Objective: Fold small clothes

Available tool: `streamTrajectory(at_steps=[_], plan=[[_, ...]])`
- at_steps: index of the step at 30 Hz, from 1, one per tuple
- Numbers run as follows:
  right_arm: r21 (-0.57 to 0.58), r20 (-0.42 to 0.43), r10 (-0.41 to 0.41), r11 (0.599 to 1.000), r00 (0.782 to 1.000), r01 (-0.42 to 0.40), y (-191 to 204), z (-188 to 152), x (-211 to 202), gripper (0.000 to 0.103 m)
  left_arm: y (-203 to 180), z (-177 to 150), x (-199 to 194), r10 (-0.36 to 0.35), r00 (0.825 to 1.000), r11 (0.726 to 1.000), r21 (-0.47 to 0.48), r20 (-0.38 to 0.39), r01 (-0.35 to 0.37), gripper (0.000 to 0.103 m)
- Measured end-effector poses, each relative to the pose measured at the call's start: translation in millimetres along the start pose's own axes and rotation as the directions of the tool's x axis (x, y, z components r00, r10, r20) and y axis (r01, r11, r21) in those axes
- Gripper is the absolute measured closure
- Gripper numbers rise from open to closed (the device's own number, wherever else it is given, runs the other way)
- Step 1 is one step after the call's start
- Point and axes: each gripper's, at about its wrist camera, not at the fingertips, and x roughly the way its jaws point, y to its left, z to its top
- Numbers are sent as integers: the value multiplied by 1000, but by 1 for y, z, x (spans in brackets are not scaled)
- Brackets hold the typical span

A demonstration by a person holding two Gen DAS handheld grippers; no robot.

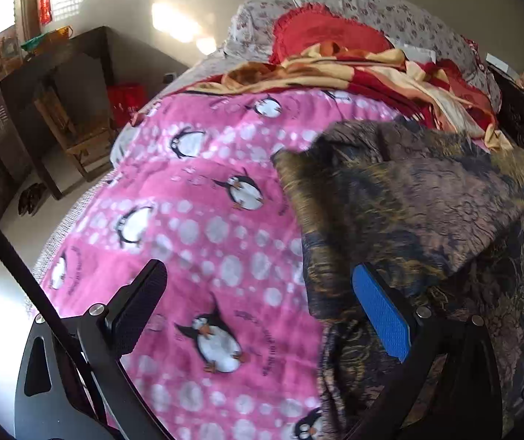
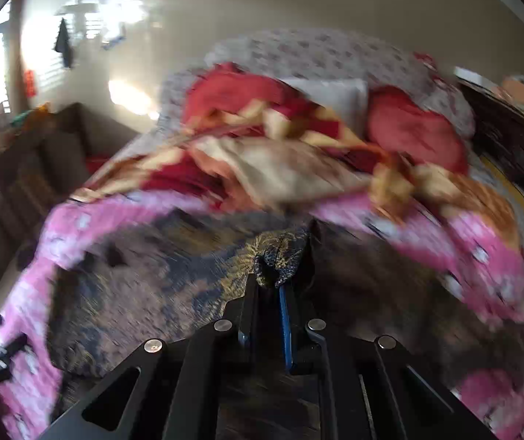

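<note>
Our right gripper is clamped on a bunched fold of the dark patterned garment — the cloth pinched between its black and blue pads. Our left gripper stands with its jaws wide apart and nothing between them, its blue pad just over the garment's near edge. The garment lies partly doubled over on the pink penguin blanket that covers the bed. Beyond it we see a red and cream blanket — rumpled against floral pillows. The right wrist view is blurred.
</note>
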Motion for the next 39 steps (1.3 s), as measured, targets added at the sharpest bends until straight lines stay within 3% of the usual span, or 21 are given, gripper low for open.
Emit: streamTrajectory(at_steps=[4, 15, 20, 21, 23, 26, 29, 32, 39], plan=[[38, -74, -45, 998, 996, 48, -36, -35, 10, 94, -15, 1, 8, 9, 1000, 1000, 22, -9, -9, 1], [42, -157, -86, 995, 984, 94, -55, -66, 16, 94, -37, 8, 36, 63, 997, 997, 51, -37, -61, 1], [73, -216, -57, 995, 975, 74, -64, -81, 13, 93, -41, 10, 40, 64, 997, 996, 57, -41, -61, 1], [90, -218, -50, 993, 975, 71, -67, -81, 9, 92, -42, 11, 41, 63, 997, 996, 58, -41, -60, 1], [113, -207, -65, 990, 976, 90, -71, -78, 0, 76, -43, 12, 40, 58, 998, 997, 60, -38, -56, 1], [130, -128, -89, 986, 988, 106, -72, -68, -21, 65, -46, 15, 37, 45, 999, 997, 59, -27, -43, 1], [117, -88, -49, 991, 995, 59, -63, -56, -27, 65, -51, 21, 37, 32, 999, 998, 61, -20, -30, 1], [98, -101, 16, 995, 995, -6, -50, -51, -15, 65, -56, 23, 40, 27, 999, 998, 63, -21, -25, 1], [66, -158, -9, 998, 987, 20, -39, -60, 34, 72, -63, 22, 61, 45, 998, 996, 79, -54, -41, 1]])
